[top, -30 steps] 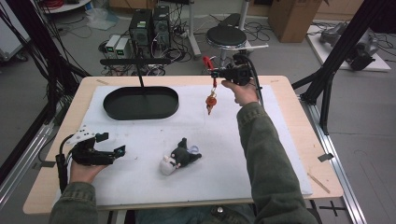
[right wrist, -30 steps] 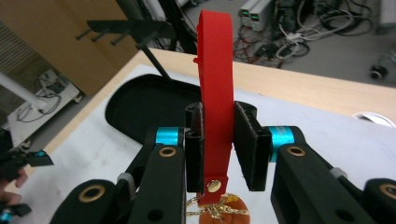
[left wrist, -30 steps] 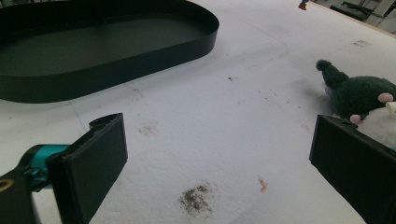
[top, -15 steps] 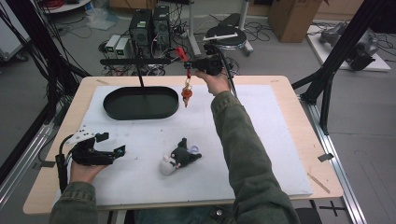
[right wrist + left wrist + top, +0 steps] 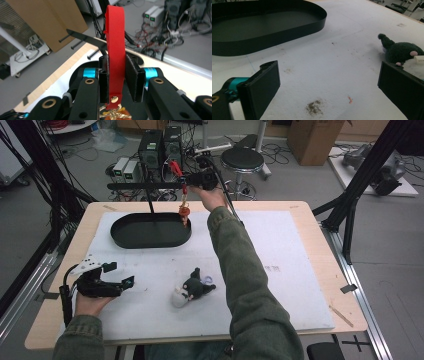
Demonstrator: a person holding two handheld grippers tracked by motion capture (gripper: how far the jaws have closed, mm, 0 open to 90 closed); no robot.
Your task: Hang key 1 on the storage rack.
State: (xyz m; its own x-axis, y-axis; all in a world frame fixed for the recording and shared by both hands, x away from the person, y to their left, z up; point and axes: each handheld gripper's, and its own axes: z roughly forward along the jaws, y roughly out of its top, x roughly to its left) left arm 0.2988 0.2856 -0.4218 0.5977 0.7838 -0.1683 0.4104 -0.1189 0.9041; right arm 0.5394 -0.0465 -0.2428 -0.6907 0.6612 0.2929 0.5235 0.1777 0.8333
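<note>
1. Keychain dangles from the right hand-held gripper, whose jaws are pinching its red strap; it hangs at the far side of the table, over the right end of the black oval tray and near the black hanging bar.
2. We would keep the pinch firm and move slowly, judging that the step is looping the strap onto that bar.
3. We see the strap as smooth, flat and stiff, with a brass rivet.
4. Left hand-held gripper rests near-left, jaws spread wide with nothing between them.
5. Soft plush toy lies mid-table.
</note>
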